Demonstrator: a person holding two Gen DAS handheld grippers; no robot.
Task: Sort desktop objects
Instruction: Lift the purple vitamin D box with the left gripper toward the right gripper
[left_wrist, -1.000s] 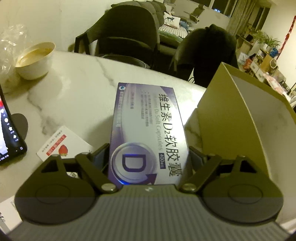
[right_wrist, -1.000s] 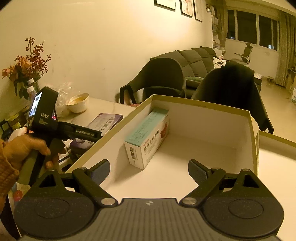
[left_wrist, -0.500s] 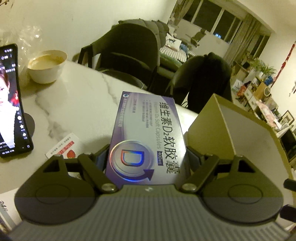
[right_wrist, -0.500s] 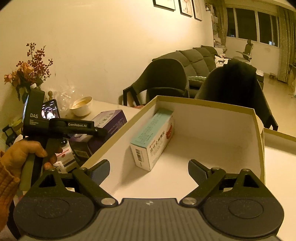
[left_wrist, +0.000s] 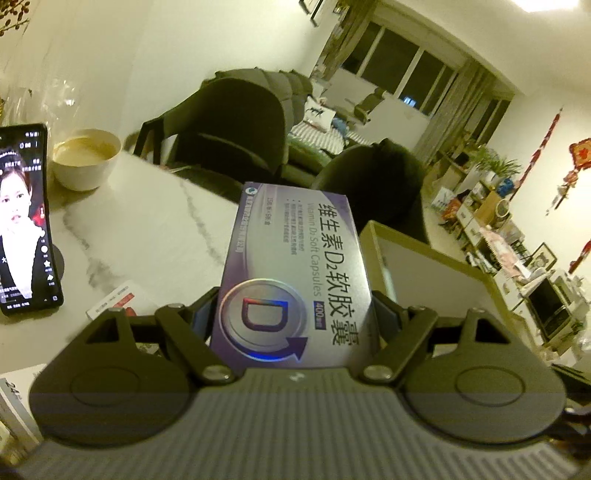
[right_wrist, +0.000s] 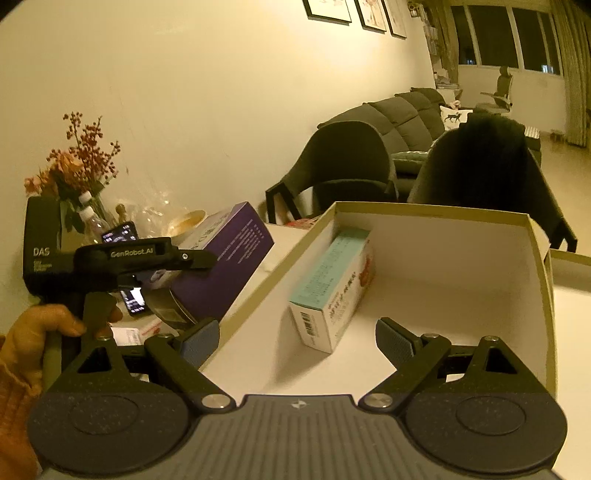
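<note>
My left gripper (left_wrist: 295, 314) is shut on a purple vitamin D capsule box (left_wrist: 295, 273), held in the air above the marble table (left_wrist: 147, 236). Seen from the right wrist, that purple box (right_wrist: 225, 258) hangs tilted just left of the open cardboard box (right_wrist: 443, 258), carried by the left gripper (right_wrist: 192, 260) in a person's hand (right_wrist: 40, 325). A teal and white medicine box (right_wrist: 332, 288) lies inside the cardboard box by its left wall. My right gripper (right_wrist: 297, 341) is open over the cardboard box's near part, with nothing between its fingers.
A phone (left_wrist: 24, 218) playing a video stands at the left, with a white bowl (left_wrist: 86, 158) behind it. A small red-and-white packet (left_wrist: 118, 299) lies on the table below the held box. Flowers (right_wrist: 77, 162) and bottles stand by the wall. Dark chairs (right_wrist: 351, 173) line the table's far side.
The left gripper has lifted the purple box off the table and tilted it upward, closer to the cardboard box. The right gripper has stayed over the cardboard box.
</note>
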